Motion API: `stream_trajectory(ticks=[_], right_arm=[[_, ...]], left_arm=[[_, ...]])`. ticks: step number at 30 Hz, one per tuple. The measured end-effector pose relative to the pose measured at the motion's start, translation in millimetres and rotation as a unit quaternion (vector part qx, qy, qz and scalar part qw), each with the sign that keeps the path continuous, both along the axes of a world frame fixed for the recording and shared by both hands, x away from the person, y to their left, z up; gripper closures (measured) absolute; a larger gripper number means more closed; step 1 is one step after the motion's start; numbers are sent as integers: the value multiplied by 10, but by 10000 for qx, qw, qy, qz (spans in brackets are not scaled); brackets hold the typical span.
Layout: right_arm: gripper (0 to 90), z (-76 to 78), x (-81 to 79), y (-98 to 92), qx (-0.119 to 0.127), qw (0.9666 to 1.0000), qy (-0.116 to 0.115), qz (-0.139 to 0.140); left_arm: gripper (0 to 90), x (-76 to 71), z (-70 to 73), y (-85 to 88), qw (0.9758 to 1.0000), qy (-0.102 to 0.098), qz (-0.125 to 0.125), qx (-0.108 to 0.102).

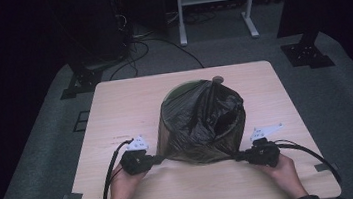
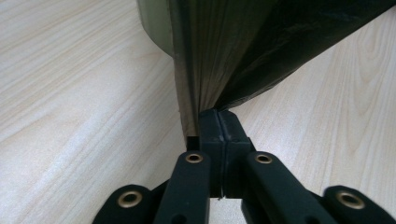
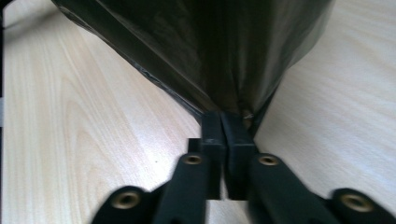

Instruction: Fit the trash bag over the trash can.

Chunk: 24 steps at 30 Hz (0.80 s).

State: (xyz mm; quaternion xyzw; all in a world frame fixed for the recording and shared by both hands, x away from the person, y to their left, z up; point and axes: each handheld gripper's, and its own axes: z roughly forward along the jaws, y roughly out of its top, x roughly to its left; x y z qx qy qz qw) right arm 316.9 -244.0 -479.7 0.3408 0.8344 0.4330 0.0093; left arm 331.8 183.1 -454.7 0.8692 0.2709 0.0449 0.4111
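A black bin bag [image 1: 202, 121] is draped over a round olive-green bin [image 1: 168, 130], which stands near the middle of the light wooden bench [image 1: 115, 106], a little toward the near edge.

At the left, the left gripper [image 1: 157, 158] lies low over the bench beside the bin's base. In the left gripper view its jaws are pressed together on a gathered fold of the bag's hem [image 2: 205, 88], and the plastic runs taut up toward the bin. At the right, the right gripper [image 1: 238, 156] mirrors it near the bin's other side, its jaws likewise closed on a bunched pinch of the hem [image 3: 224, 79].

The likely risks: the film is thin and already stretched, so a harder pull downward or outward could tear it at the pinch points. An uneven pull from one side could tip the light bin or slide it toward the near edge. The small bite of plastic could also slip out of either gripper.

The bag is glossy and crumpled, sagging into the bin's mouth, with stiff pleats fanning from each grip. A dark upright rod [image 1: 213, 95] rises from the bin at its far side.
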Motion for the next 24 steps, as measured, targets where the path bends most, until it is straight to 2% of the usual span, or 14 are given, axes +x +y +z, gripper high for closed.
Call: stream_trajectory(ticks=[3,7,11,13,17,18,21,24], right_arm=[[679,65,-40,-59,-12,9999,-123,-27],[542,193,-105,-212,236,9993,-280,-118],[439,302,-169,-374,389,9979,-467,-216],[381,345,-187,-440,476,9965,-623,-275],[349,426,-200,-493,672,9933,-902,-270],[348,446,-199,-491,722,9928,-925,-245],[348,509,-197,-465,751,9911,-1076,-213],[352,595,-176,-451,931,9884,-1186,-197]], left_arm=[[690,-34,35,63,9999,42,19,-148],[493,-74,127,196,9987,61,25,-504],[413,-125,221,316,9969,-36,-21,-780],[370,-144,302,367,9962,-176,-25,-856],[342,-146,561,439,9900,-520,-28,-1313],[331,-135,641,450,9888,-631,11,-1351],[328,-69,874,456,9832,-864,68,-1608],[330,28,1090,387,9799,-1040,67,-1699]])
